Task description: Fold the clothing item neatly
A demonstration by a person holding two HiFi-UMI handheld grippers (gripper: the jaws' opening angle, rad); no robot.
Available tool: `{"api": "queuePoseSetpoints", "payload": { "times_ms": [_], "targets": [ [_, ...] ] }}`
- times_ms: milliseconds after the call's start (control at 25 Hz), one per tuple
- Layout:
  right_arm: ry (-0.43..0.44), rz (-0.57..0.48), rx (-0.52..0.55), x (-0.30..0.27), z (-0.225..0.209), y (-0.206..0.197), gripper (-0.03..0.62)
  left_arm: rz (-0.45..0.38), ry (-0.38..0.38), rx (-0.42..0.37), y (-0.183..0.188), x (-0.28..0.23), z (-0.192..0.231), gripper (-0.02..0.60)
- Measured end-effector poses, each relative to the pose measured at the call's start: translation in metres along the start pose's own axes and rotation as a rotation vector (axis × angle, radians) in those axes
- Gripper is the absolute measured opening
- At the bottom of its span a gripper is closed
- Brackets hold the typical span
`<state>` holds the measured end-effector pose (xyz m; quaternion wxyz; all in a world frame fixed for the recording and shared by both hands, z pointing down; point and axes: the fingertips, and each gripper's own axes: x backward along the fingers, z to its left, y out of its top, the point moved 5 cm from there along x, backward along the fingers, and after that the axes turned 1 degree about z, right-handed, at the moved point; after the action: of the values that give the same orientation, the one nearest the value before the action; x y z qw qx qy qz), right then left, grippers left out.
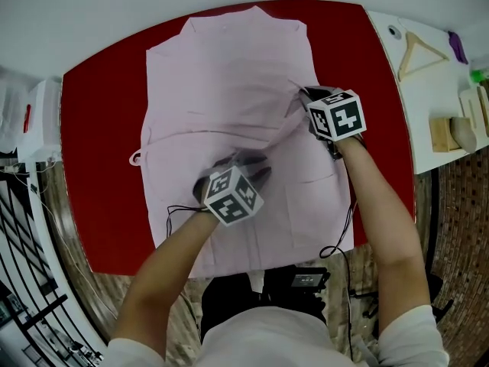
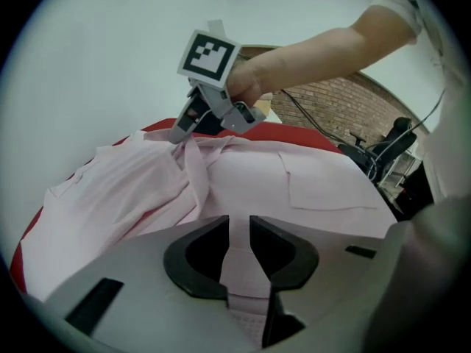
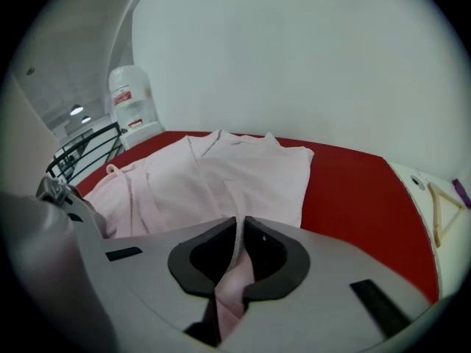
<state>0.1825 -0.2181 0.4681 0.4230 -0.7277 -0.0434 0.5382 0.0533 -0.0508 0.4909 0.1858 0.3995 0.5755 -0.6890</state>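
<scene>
A pale pink shirt point(image 1: 229, 82) lies spread on the red table point(image 1: 99, 151), collar at the far end. My left gripper point(image 1: 248, 163) sits over the middle of the shirt point(image 2: 132, 190), its jaws shut on a band of the pink cloth. My right gripper point(image 1: 306, 98) is at the shirt's right side, jaws shut on a fold of the same cloth point(image 3: 235, 175), which bunches into a ridge between the two grippers. In the left gripper view the right gripper point(image 2: 180, 134) pinches that ridge.
A white side table point(image 1: 435, 75) at the right holds a wooden hanger point(image 1: 420, 52) and small wooden items point(image 1: 451, 132). A water dispenser point(image 3: 129, 98) and a black railing point(image 3: 81, 153) stand to the left. Cables point(image 1: 336, 235) trail from the grippers over the shirt's near edge.
</scene>
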Motion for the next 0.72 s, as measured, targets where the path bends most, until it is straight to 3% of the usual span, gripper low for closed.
{"api": "queuePoseSetpoints", "payload": {
  "times_ms": [120, 200, 240, 400, 480, 560, 720],
  "targets": [
    [-0.023, 0.017, 0.04, -0.007, -0.003, -0.001, 0.045, 0.009, -0.016, 0.003, -0.001, -0.002, -0.005, 0.08],
    [-0.045, 0.01, 0.056, -0.007, -0.007, 0.001, 0.165, 0.005, -0.022, 0.013, -0.002, -0.001, -0.006, 0.08],
    [-0.059, 0.005, 0.064, -0.006, -0.009, 0.002, 0.17, 0.001, -0.022, 0.021, -0.003, 0.0, -0.006, 0.08],
    [-0.082, -0.014, 0.043, 0.0, -0.012, 0.001, 0.161, -0.014, -0.018, 0.05, -0.005, 0.004, -0.002, 0.08],
    [-0.081, 0.006, 0.005, -0.001, -0.014, -0.004, 0.028, -0.018, -0.017, 0.064, -0.005, 0.005, -0.001, 0.08],
    [-0.068, 0.016, -0.051, -0.003, -0.017, -0.007, 0.028, -0.025, -0.016, 0.075, -0.004, 0.007, 0.0, 0.08],
    [0.141, -0.121, -0.307, 0.007, -0.011, 0.006, 0.025, -0.042, -0.016, 0.09, -0.003, 0.01, 0.0, 0.08]
  ]
}}
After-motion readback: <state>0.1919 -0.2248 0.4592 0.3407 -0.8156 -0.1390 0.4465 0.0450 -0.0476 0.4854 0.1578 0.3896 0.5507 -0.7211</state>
